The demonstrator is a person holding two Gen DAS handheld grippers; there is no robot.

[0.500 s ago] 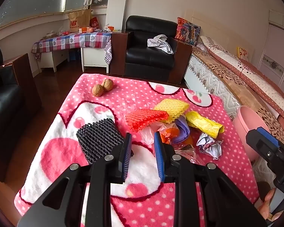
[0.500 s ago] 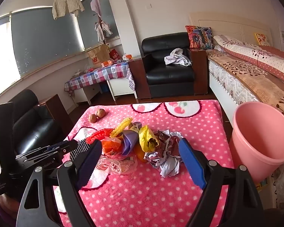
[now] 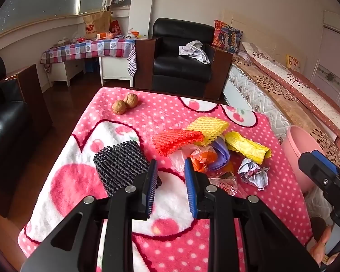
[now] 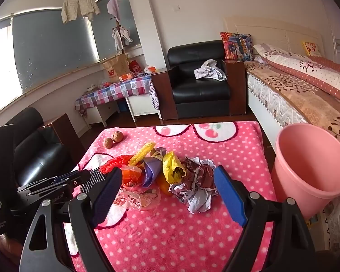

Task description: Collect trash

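Observation:
A pile of trash lies on the pink blanket (image 3: pixel 129 204): black foam net (image 3: pixel 120 163), red foam net (image 3: pixel 176 139), yellow foam net (image 3: pixel 207 125), yellow wrapper (image 3: pixel 247 147), purple wrap (image 3: pixel 219 153), orange plastic (image 3: pixel 200 158), crumpled paper (image 3: pixel 252 173), clear bag (image 4: pixel 138 198). My left gripper (image 3: pixel 170 188) is open and empty, narrow gap, hovering just short of the pile beside the black net. My right gripper (image 4: pixel 167 195) is wide open and empty above the crumpled paper (image 4: pixel 197 188). The pink bin (image 4: pixel 310 165) stands right of the table.
Two walnuts (image 3: pixel 124 104) sit at the blanket's far left. A black armchair (image 3: pixel 181 63) stands behind the table, a bed (image 4: pixel 301 95) at right, a black sofa (image 3: pixel 4 122) at left. The right gripper shows at the right edge of the left view (image 3: pixel 317 174).
Both grippers have barely shifted; the left one has edged slightly towards the pile. Nothing was picked up or let go.

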